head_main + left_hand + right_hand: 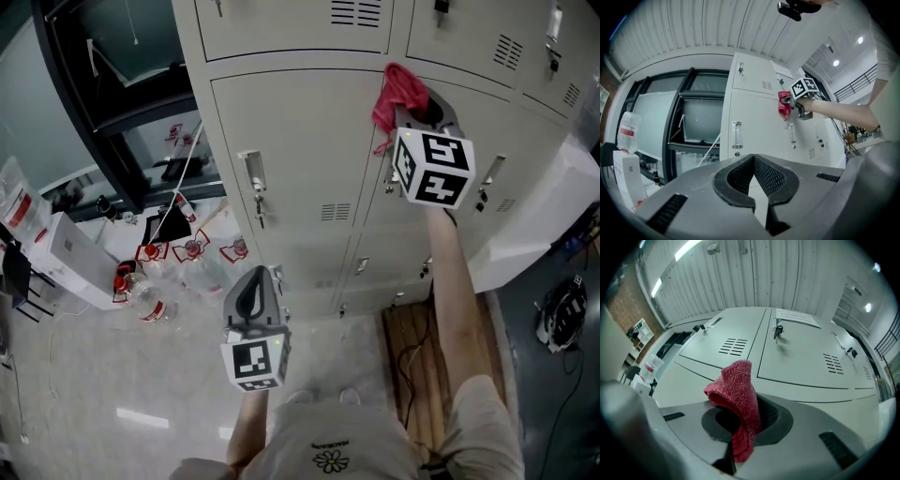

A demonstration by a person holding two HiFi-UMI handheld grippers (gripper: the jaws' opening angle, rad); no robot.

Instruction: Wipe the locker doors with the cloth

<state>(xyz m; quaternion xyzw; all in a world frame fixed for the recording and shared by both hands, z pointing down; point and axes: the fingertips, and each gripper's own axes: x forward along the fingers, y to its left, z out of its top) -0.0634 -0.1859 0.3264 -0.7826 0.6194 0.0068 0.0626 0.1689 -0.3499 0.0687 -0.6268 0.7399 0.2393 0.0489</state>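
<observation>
Your right gripper (419, 111) is clamped on the cloth (397, 92), which sticks out past the jaws at the top right corner of the door (300, 150). The door's face lies down and left from there. Your left gripper (253, 286) hangs low, closed on nothing, well apart.

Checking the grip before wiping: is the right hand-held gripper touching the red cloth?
Touching. The right gripper view shows the red cloth pinched between the jaws of the right hand-held gripper.
</observation>
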